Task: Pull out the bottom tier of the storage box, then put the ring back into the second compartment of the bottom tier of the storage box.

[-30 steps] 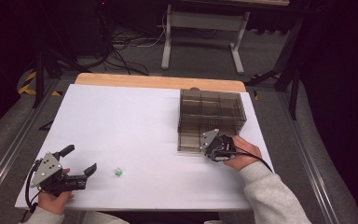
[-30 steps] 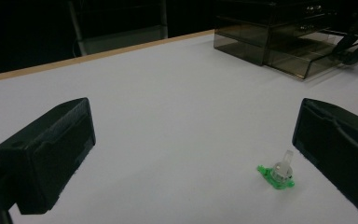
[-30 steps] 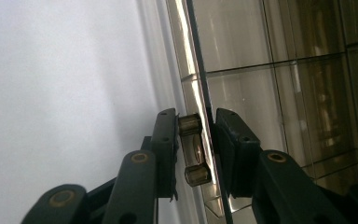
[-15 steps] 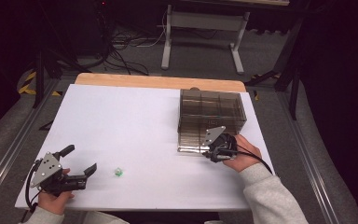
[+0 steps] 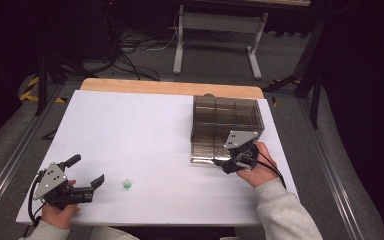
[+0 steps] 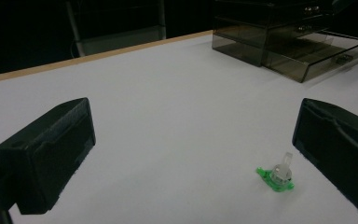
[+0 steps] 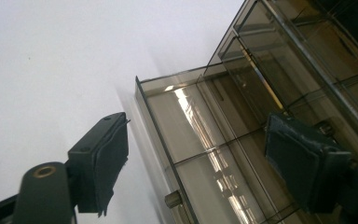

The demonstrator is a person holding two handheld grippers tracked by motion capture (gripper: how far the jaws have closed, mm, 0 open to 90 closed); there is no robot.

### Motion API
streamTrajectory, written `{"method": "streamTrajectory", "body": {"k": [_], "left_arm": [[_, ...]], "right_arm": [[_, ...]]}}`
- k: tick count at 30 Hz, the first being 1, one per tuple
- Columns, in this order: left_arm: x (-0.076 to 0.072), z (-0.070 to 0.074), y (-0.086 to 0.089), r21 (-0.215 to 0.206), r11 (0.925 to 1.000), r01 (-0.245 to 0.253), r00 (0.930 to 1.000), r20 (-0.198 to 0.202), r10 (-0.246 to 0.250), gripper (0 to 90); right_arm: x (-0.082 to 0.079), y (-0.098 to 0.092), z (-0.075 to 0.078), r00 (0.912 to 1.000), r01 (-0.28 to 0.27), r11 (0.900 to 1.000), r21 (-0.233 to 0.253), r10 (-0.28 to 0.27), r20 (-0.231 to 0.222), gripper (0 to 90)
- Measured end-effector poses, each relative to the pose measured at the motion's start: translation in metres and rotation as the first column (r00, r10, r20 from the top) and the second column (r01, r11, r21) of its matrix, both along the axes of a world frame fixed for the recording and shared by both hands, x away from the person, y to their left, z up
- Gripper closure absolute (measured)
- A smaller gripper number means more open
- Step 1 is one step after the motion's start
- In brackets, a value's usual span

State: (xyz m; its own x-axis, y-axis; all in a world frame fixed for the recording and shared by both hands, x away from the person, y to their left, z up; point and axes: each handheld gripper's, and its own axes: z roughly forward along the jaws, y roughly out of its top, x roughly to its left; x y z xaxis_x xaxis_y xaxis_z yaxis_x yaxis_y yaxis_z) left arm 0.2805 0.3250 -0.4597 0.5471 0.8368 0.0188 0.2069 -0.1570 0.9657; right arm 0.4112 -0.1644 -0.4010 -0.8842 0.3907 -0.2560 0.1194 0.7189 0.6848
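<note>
Overhead light floods the white counter (image 5: 145, 135) bright while the floor and room behind sink into near black. Glare streaks run along the smoky drawer unit (image 7: 223, 154) in the right gripper view, whose front edge smears with motion blur. In the left gripper view the near fingers (image 6: 51, 149) look soft, casting faint shadows

Smoky brown drawer box (image 5: 226, 126), green-and-clear small part (image 5: 126, 184), white table (image 5: 140, 135).

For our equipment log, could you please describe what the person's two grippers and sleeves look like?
Both the left gripper and the right gripper are black, each with two blocky padded jaws, a grey three-cornered plate on top and a trailing black cable. The person wears light grey sleeves.
</note>
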Motion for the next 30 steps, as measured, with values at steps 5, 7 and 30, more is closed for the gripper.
{"method": "streamTrajectory", "body": {"k": [5, 7, 30], "left_arm": [[0.000, 0.000, -0.001, -0.003, 1.0000, -0.001, 1.0000, 0.003, 0.001, 0.3], [0.000, 0.000, -0.001, 0.002, 1.0000, -0.001, 1.0000, 0.002, 0.001, 0.3], [0.004, 0.001, -0.004, -0.004, 0.9999, 0.016, 0.9998, 0.009, -0.016, 0.3]], "right_arm": [[-0.003, 0.002, 0.002, 0.9999, 0.001, 1.000, 0.016, -0.001, 0.010, 21.0], [-0.005, 0.003, 0.003, 0.9999, -0.004, 0.999, 0.032, 0.004, 0.010, 20.7], [-0.026, 0.047, 0.018, 0.9942, -0.106, 0.977, 0.184, 0.107, 0.003, 16.6]]}}
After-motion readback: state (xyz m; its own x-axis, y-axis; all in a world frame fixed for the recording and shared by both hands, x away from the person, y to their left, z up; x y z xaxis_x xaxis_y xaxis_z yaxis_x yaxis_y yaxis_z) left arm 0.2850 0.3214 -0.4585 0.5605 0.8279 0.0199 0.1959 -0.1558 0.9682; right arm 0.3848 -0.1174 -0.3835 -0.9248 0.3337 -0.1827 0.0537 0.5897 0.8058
